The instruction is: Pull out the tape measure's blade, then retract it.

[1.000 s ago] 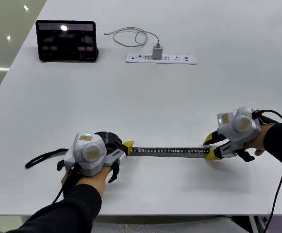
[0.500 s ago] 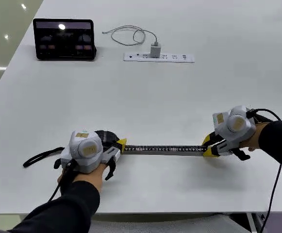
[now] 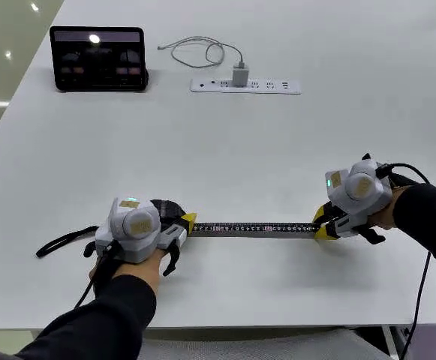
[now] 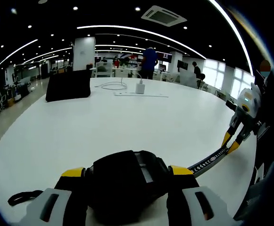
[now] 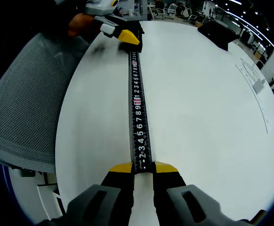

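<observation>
While left gripper [image 3: 180,227] clamps the tape measure case [image 4: 127,183] and right gripper [image 5: 143,168] pinches the blade [image 5: 137,108] end, it lies stretched along the table [image 3: 240,150]: pull looks done, retraction left.

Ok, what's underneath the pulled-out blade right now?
Bare white table lies under the blade. Its tip is covered by the right gripper's fingers, so nothing beneath that end can be seen.

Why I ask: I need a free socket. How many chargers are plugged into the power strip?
1: a white charger left of the power strip's middle, its cable looping leftward. The other sockets look free.
</observation>
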The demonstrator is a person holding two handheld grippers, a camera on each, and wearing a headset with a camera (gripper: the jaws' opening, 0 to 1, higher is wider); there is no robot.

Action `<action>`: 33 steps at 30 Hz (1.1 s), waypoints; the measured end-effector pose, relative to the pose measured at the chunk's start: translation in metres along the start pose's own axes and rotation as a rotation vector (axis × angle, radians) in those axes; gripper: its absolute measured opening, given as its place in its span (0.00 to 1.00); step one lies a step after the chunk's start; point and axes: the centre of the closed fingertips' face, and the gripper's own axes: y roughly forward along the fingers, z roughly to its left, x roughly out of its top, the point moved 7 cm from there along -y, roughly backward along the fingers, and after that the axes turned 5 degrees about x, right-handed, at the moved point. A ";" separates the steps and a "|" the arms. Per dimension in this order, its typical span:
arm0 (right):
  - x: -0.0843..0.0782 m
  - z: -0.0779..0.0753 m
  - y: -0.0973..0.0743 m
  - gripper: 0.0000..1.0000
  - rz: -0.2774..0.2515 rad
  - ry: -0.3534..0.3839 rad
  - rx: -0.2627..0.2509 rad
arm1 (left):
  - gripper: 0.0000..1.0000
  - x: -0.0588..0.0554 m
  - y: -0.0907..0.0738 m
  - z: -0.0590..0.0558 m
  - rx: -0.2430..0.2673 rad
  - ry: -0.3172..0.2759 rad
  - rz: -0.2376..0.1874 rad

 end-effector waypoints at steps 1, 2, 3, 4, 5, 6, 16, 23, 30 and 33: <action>0.000 0.000 0.000 0.10 -0.002 0.000 0.000 | 0.64 0.000 0.000 0.000 0.000 0.000 0.004; 0.000 0.001 0.000 0.10 -0.004 -0.001 0.000 | 0.64 0.000 -0.001 0.000 -0.001 -0.002 0.006; 0.000 0.001 0.000 0.10 -0.006 -0.001 0.000 | 0.64 0.000 -0.001 0.000 -0.001 0.002 0.009; -0.001 0.001 0.000 0.10 -0.010 0.004 -0.002 | 0.64 0.000 -0.001 0.000 0.001 0.004 0.013; -0.001 0.001 0.000 0.10 -0.012 0.004 -0.003 | 0.64 0.000 0.000 0.000 0.002 0.005 0.014; 0.000 0.001 -0.001 0.10 -0.014 0.005 -0.005 | 0.64 0.000 0.000 0.000 0.004 0.005 0.015; 0.000 0.001 0.000 0.10 -0.011 0.005 -0.018 | 0.66 -0.001 -0.002 -0.001 0.044 -0.045 0.031; 0.000 0.000 0.001 0.10 -0.009 0.006 -0.022 | 0.66 -0.003 -0.007 -0.003 0.094 -0.111 0.060; 0.000 0.001 0.001 0.10 -0.012 0.008 -0.019 | 0.63 -0.004 -0.007 -0.003 0.068 -0.039 0.055; 0.001 0.001 0.001 0.10 -0.014 0.004 -0.020 | 0.63 -0.004 -0.006 -0.002 0.064 -0.027 0.049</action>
